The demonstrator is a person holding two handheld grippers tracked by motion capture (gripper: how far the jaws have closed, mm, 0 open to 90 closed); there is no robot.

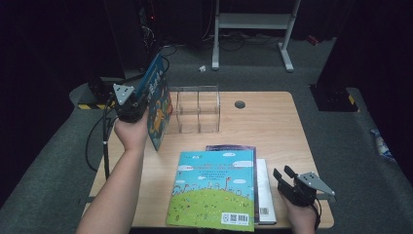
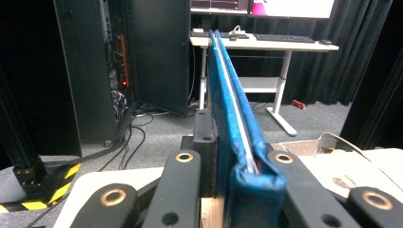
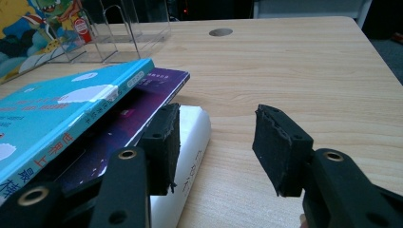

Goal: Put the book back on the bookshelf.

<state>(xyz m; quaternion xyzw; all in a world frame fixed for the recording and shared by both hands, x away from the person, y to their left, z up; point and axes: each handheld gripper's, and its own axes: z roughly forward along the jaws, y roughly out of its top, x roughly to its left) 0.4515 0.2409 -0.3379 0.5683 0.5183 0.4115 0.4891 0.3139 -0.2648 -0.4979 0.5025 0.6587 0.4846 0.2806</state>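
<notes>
Blue book [image 1: 157, 100] stands upright above the worktop's [image 1: 272, 122] left edge, clamped between the left gripper's [image 1: 130, 105] jaws, just beside the clear rack [image 1: 197, 109]. Near the front-right corner, the right gripper [image 1: 285, 176] rests with jaws apart, beside stacked books [image 1: 216, 187].

You are working in a lab or test room, not a home. Your wooden bench [image 1: 272, 122] stands on grey carpet [image 1: 341, 146], ringed by black curtains [image 2: 328, 61]. To your left a dark equipment cabinet [image 2: 95, 71] stands open, with small red lights and loose cables [image 2: 128, 137] trailing over the floor. Yellow-and-black hazard tape [image 2: 47, 194] marks a stand's foot. Behind, a white-framed desk [image 2: 266, 47] carries keyboards [image 2: 285, 38] and lit monitors [image 2: 261, 5].
</notes>
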